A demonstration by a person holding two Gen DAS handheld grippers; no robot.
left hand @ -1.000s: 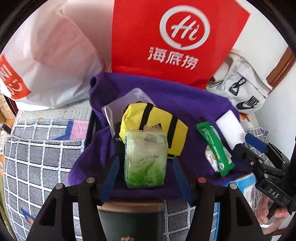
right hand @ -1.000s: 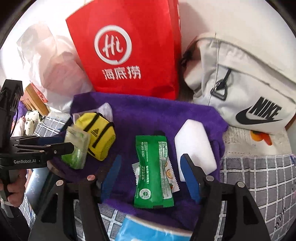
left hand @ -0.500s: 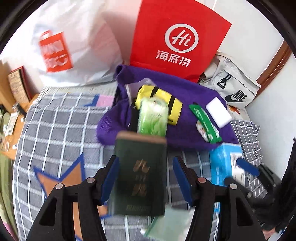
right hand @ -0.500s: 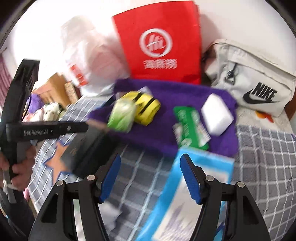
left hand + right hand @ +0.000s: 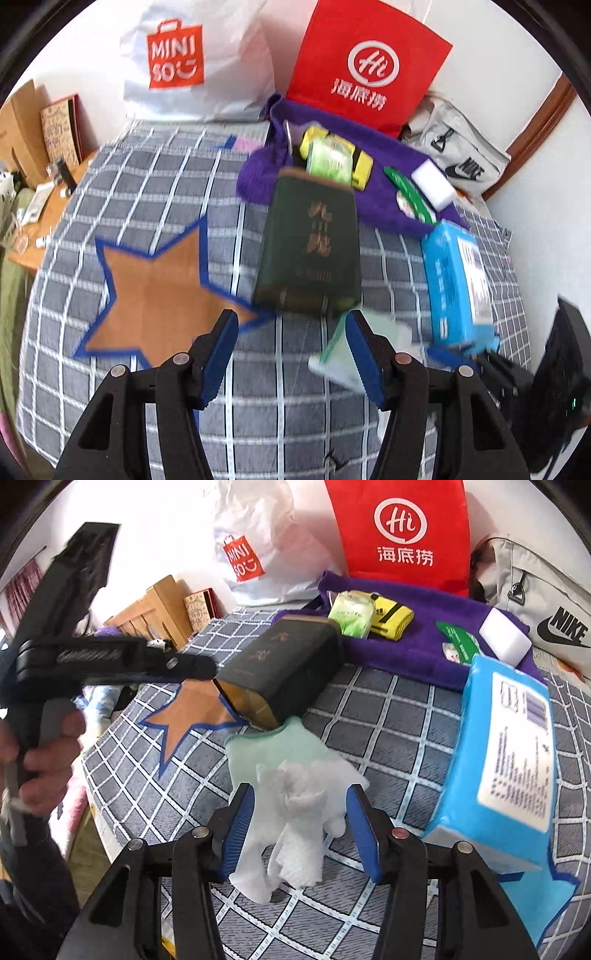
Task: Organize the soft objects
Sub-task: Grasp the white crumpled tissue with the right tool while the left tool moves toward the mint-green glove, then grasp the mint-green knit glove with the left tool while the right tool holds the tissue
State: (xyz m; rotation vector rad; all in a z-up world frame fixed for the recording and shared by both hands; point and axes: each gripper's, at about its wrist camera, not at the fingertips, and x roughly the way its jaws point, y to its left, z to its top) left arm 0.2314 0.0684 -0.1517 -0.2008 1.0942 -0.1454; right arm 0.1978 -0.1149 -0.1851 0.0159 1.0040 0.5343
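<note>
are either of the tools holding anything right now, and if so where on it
Nothing is held. The left tool is open over the checked bedspread. The right tool is open too, its fingers on either side of the crumpled white tissue, not closed on it.

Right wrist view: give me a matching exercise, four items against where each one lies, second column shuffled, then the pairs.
Items:
1. white sponge block
2. crumpled white tissue
3. dark green box
4. blue tissue pack

Places:
A. on the checked bedcover, beside the orange star patch
B. between the open fingers of the right gripper
C. on the purple towel, near the Nike bag
D. at the right side of the bedcover, its far end against the towel's near edge

Pairs: 1-C, 2-B, 3-A, 4-D
</note>
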